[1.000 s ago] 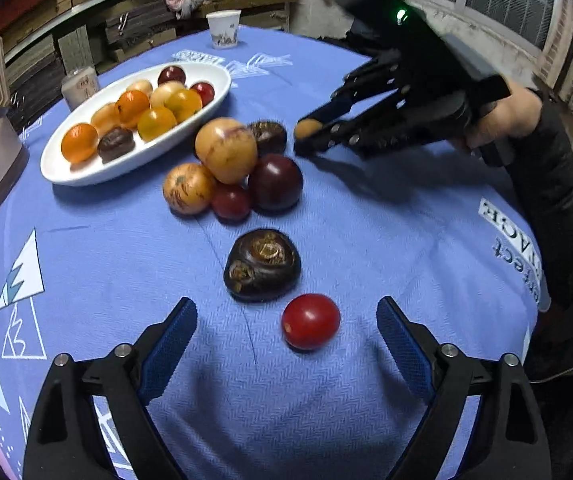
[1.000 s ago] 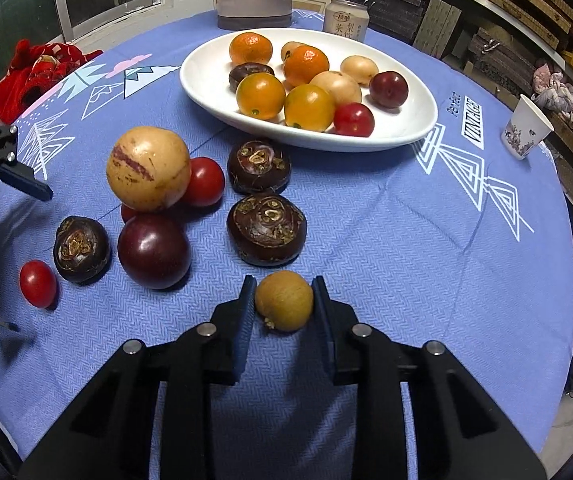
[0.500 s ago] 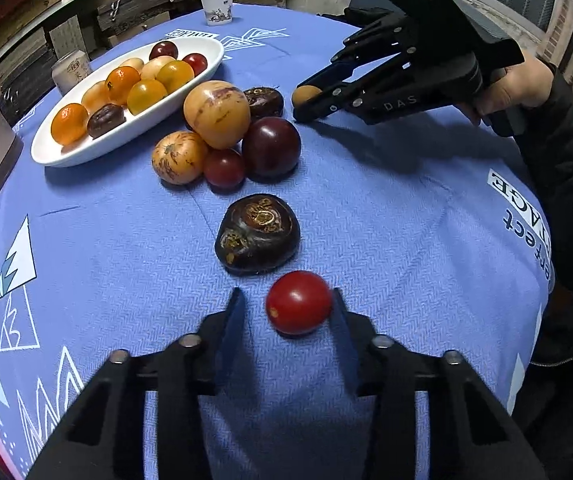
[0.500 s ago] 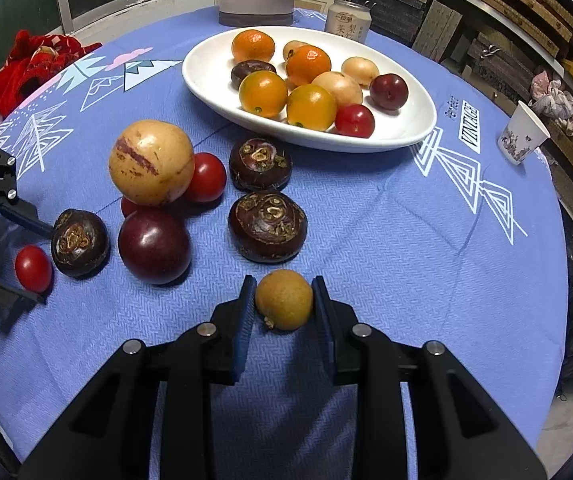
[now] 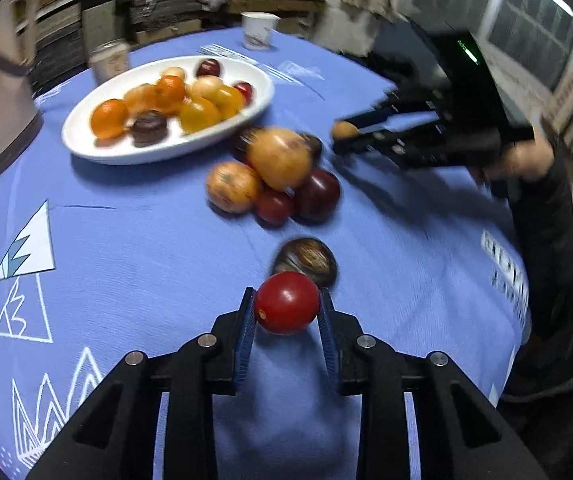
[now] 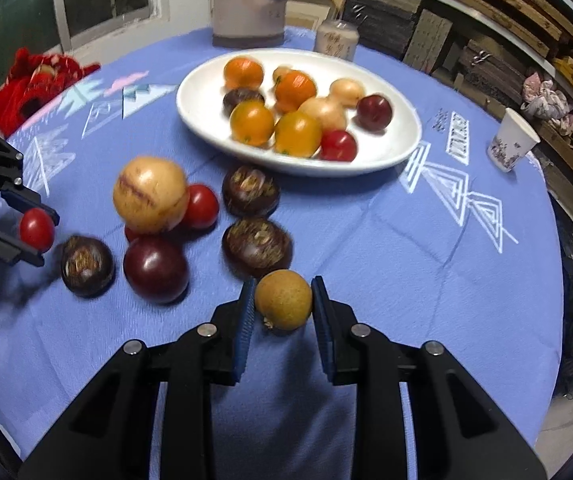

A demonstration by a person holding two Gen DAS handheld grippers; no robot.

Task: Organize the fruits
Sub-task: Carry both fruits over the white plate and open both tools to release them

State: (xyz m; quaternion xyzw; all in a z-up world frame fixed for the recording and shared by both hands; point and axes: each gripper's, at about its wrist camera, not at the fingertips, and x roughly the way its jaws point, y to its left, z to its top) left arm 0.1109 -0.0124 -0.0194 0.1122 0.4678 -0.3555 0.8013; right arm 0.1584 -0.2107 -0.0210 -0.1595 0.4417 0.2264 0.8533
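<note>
My left gripper (image 5: 286, 300) is shut on a red tomato (image 5: 286, 304), its blue pads pressing both sides, a little above the blue cloth. A dark brown fruit (image 5: 306, 258) lies just behind it. My right gripper (image 6: 283, 300) is shut on a small tan round fruit (image 6: 283, 299). Beyond it lies a loose pile: a big yellow fruit (image 6: 150, 194), a dark plum (image 6: 155, 270), a red tomato (image 6: 202, 206) and dark brown fruits (image 6: 257, 247). The white oval plate (image 6: 194, 100) behind holds several oranges and other fruits. At the far left of the right wrist view is the left gripper (image 6: 34, 232).
A beige jug (image 6: 250, 0) and a can (image 6: 336, 38) stand behind the plate. A paper cup (image 6: 510, 144) sits at the right edge of the round table, a red cloth bundle (image 6: 34, 84) off its left. A person's hand (image 5: 526, 156) holds the right gripper.
My left gripper went from wide open around the red tomato to shut on it, then lifted it off the cloth toward the pile. The right gripper kept its grip on the tan fruit.
</note>
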